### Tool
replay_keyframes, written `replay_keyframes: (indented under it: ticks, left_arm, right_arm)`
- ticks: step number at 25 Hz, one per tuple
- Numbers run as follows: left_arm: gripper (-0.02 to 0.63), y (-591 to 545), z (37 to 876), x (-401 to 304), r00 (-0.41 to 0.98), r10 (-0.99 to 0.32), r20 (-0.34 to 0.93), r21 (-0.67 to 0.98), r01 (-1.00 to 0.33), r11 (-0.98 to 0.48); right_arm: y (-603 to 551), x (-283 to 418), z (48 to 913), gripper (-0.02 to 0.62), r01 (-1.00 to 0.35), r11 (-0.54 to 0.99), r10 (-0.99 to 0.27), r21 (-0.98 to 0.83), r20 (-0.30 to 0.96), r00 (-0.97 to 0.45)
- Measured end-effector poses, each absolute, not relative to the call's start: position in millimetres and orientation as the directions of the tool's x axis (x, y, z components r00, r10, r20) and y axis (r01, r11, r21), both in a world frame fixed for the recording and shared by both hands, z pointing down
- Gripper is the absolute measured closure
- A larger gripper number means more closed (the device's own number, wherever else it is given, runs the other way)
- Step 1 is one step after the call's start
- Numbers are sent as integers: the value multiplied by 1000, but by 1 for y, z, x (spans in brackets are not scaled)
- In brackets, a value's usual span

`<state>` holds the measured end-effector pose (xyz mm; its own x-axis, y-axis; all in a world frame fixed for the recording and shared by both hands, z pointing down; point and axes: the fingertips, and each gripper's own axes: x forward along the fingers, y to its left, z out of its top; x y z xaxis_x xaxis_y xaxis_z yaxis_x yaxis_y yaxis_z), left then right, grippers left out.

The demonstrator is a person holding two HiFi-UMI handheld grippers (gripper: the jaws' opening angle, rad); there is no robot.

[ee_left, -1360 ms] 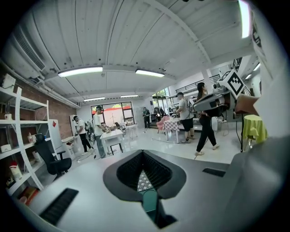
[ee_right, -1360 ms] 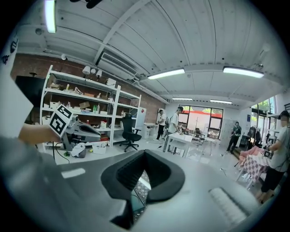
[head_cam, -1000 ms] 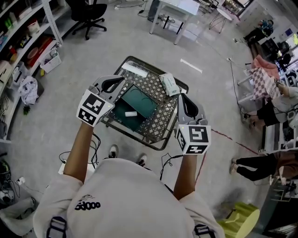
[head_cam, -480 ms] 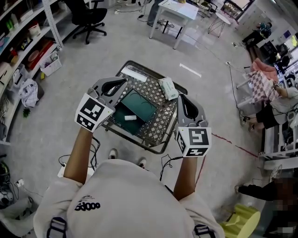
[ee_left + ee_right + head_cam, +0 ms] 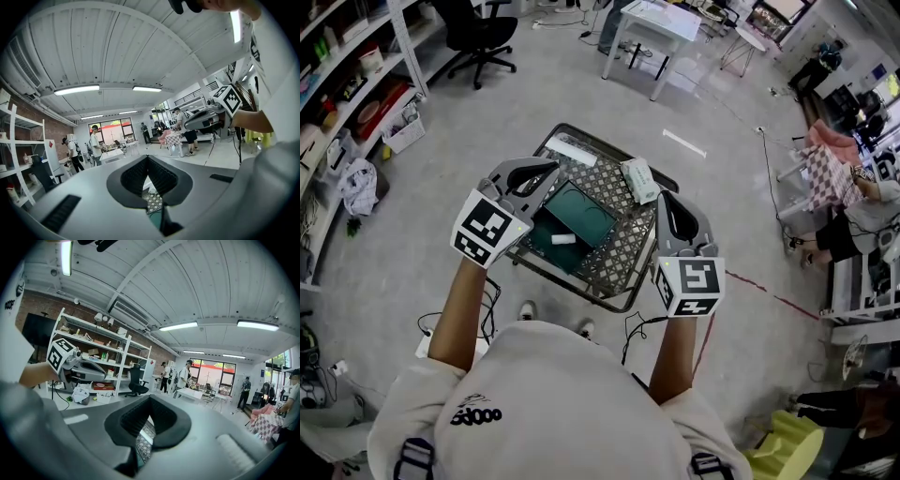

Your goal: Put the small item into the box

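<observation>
Seemingly the placing itself is done: the small item point(image 5: 563, 239), a white stub, lies inside the green box point(image 5: 586, 208) at the middle of the frame, on its lower, lighter half. The box sits on the patterned table point(image 5: 609, 295).

Both tools hang above the table edges with nothing in them. The left gripper point(image 5: 551, 168) has its jaws pressed together, and so does the right gripper point(image 5: 667, 195); each gripper view shows the ribbed pads meeting with only table behind them.

To finish well, I judge both should be drawn clear without dipping toward the box, since a knock on its wall could tip the item out (whether the darker green half is a lid I cannot tell).

A white packet point(image 5: 639, 178) lies on the table toward the upper right, just ahead of the right gripper, and a white strip point(image 5: 572, 147) lies at the upper left rim. If either is meant for the box too, the jaws must spread first.

Cables point(image 5: 492, 291) trail on the floor below the table. An office chair point(image 5: 478, 33) and shelves point(image 5: 347, 84) stand well apart.
</observation>
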<state>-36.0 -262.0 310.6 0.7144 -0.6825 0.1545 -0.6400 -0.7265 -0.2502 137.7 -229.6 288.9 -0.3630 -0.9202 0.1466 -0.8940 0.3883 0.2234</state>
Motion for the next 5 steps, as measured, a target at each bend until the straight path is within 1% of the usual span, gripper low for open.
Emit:
replay_keyframes:
  ticks: [5]
  left_arm:
    - [600, -262, 310, -36, 719, -676, 162, -249, -633, -733]
  right_arm:
    - [-231, 135, 289, 584, -892, 396, -917, 219, 149, -370]
